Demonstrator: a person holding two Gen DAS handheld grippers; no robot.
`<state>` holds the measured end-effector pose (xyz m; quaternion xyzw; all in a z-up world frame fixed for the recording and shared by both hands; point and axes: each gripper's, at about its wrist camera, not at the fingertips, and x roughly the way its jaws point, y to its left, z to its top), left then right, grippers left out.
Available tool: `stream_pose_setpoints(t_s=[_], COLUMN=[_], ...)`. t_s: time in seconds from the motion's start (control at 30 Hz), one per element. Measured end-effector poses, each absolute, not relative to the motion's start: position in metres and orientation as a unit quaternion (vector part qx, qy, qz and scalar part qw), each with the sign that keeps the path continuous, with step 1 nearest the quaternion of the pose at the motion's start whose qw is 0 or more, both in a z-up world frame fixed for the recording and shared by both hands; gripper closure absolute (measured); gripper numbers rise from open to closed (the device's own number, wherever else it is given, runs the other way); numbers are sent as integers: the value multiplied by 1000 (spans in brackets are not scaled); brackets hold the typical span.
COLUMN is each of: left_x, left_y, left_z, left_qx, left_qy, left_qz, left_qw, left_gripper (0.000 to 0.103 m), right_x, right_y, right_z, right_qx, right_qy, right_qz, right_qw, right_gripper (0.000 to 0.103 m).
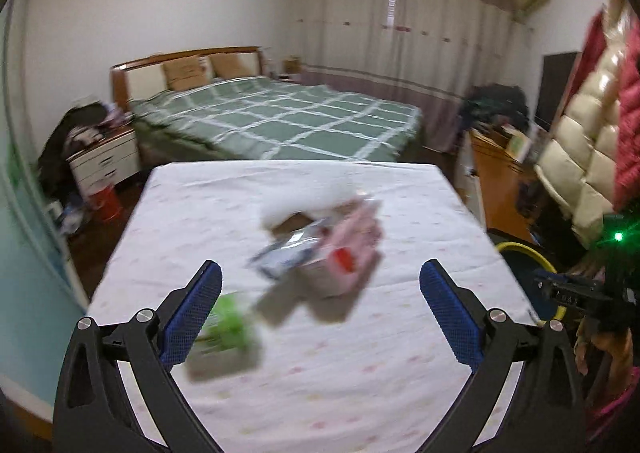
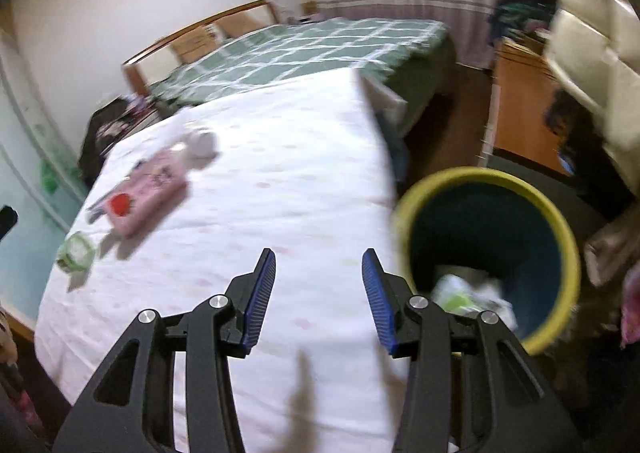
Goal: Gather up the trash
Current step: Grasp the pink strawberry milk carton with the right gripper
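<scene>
On the white tablecloth [image 1: 328,365] lie a pink box with a red mark [image 1: 352,249], a silvery-blue wrapper [image 1: 288,257] and a green-and-white wrapper [image 1: 224,329], all blurred. My left gripper [image 1: 320,313] hangs above them, open wide, with nothing between its fingers. In the right wrist view the pink box [image 2: 148,193] and the green wrapper [image 2: 76,251] lie at the table's left. My right gripper [image 2: 319,293] is open over the table's right part and holds nothing. Beside the table stands a dark bin with a yellow rim [image 2: 568,245], crumpled white and green trash [image 2: 468,295] inside.
A bed with a green checked cover [image 1: 280,121] stands behind the table. A white nightstand [image 1: 104,161] and a red bucket [image 1: 108,203] are at the left. An orange desk [image 1: 500,173] and a cream padded chair [image 1: 580,157] are at the right.
</scene>
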<state>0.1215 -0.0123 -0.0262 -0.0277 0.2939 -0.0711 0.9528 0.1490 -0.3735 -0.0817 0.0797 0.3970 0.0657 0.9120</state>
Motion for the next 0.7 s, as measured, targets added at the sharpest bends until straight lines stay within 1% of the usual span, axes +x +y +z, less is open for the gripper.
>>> stream_pose_setpoints(t_s=[0.23, 0.3, 0.43, 0.6, 0.7], left_x=[113, 114, 114, 115, 116], left_y=[32, 35, 43, 55, 61], left_z=[-38, -41, -45, -53, -56], left_qx=[-45, -49, -54, -63, -69], left_qy=[294, 296, 299, 307, 309], left_qz=[-51, -51, -49, -49, -51], left_qw=[953, 953, 952, 948, 947], left_gripper=[5, 5, 5, 5, 5], right_x=[189, 197, 211, 222, 228], right_y=[-282, -259, -212, -177, -166], right_z=[-71, -73, -85, -105, -113], right_qx=[58, 62, 80, 84, 92], right_qy=[397, 399, 416, 439, 449], right_qz=[131, 142, 169, 161, 150], right_qw=[907, 904, 890, 880, 876], right_gripper=[59, 53, 52, 42, 42])
